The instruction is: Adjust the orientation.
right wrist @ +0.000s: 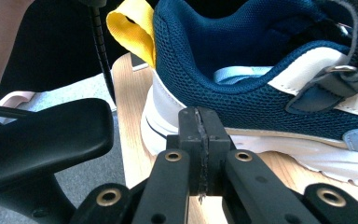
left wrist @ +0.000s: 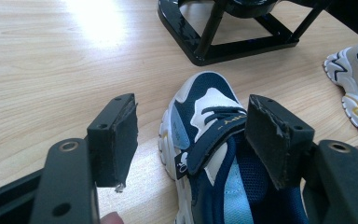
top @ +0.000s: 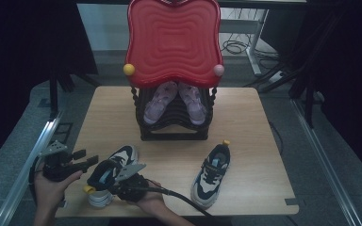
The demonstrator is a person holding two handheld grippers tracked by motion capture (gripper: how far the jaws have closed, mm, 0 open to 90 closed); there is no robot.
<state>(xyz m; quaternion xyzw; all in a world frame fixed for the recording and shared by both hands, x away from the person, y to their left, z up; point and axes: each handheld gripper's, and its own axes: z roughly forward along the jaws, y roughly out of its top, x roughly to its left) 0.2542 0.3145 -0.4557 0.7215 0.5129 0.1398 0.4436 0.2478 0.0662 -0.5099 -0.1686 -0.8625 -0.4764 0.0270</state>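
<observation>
**Two grippers at the navy sneaker, lower left of the table**

The navy-and-white mesh sneaker with a yellow heel loop [top: 107,176] lies at the lower left of the high view on the pale wooden table [top: 245,117]. The left gripper [left wrist: 191,140] stands with jaws wide apart over its toe. The right gripper [right wrist: 199,126] has jaws pressed together, empty, just beside the sneaker's white sole.

Navy mesh sneaker [right wrist: 261,88]: white sole, pale-blue insole, yellow heel loop [right wrist: 130,28]. Glossy red plastic tray [top: 173,40]: concentric wavy ridges. Light woodgrain table [left wrist: 51,70]. Lilac shoe pair [top: 175,101] in black rack [top: 174,129].
</observation>
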